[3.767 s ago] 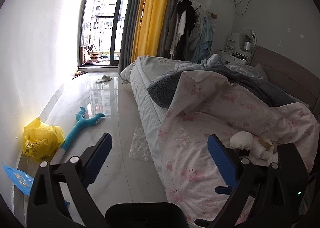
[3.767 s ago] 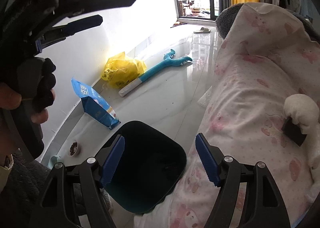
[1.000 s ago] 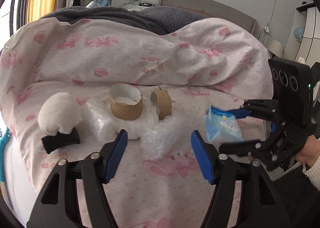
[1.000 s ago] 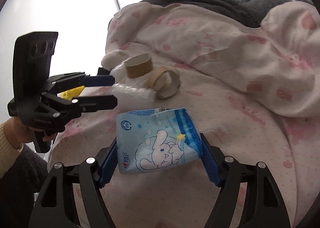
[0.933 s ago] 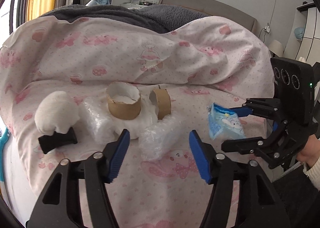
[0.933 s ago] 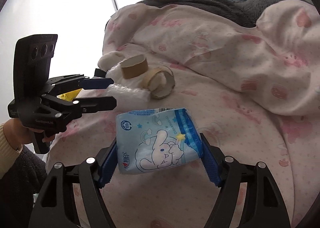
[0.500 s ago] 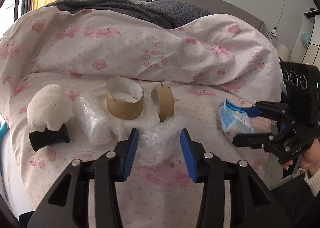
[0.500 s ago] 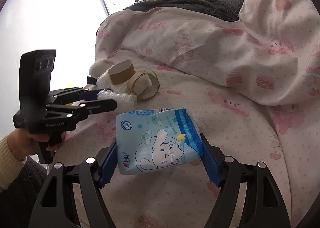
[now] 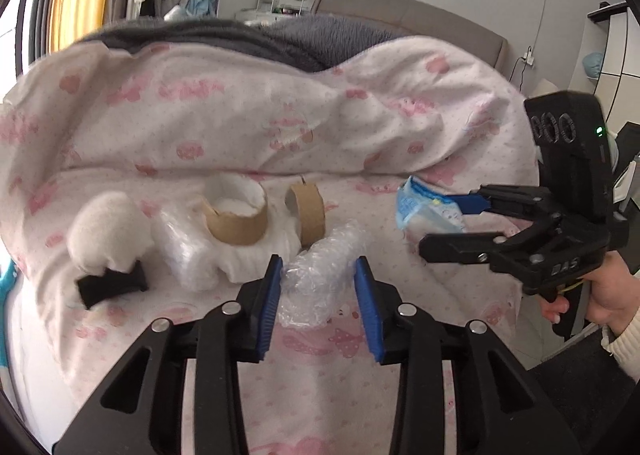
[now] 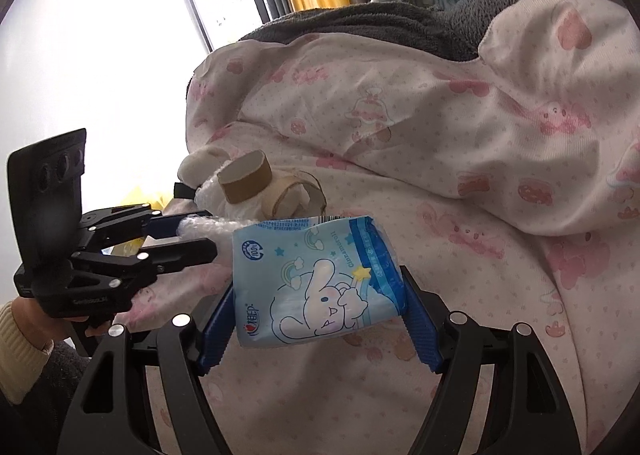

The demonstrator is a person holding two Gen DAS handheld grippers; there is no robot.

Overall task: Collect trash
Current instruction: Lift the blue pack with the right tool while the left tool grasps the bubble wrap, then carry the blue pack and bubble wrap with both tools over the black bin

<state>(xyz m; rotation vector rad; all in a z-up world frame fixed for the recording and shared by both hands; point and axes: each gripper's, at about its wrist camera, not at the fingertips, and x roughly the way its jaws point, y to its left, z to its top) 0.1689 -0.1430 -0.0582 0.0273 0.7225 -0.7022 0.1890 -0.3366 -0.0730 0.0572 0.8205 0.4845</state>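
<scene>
A crumpled piece of clear bubble wrap (image 9: pixel 320 275) lies on the pink quilt (image 9: pixel 248 127). My left gripper (image 9: pixel 318 261) is closing on it, and both blue pads touch its sides. In the right wrist view, the left gripper (image 10: pixel 206 231) shows the wrap (image 10: pixel 200 224) between its fingers. My right gripper (image 10: pixel 318 281) is shut on a blue cartoon-printed packet (image 10: pixel 316 279) and holds it above the quilt. From the left wrist, this packet (image 9: pixel 420 207) is seen in the right gripper (image 9: pixel 436 223). Two cardboard tape rings (image 9: pixel 236 221) (image 9: pixel 308 215) rest on white fluff behind the wrap.
A white fluffy ball (image 9: pixel 108 235) with a black piece (image 9: pixel 112 287) and a clear plastic bundle (image 9: pixel 184 251) lie to the left. A grey blanket (image 9: pixel 280 39) is heaped behind the quilt. A person's hand (image 9: pixel 600 295) holds the right gripper.
The left gripper's jaws have narrowed from wide apart to touching the bubble wrap. The right gripper kept the blue packet and tilted slightly.
</scene>
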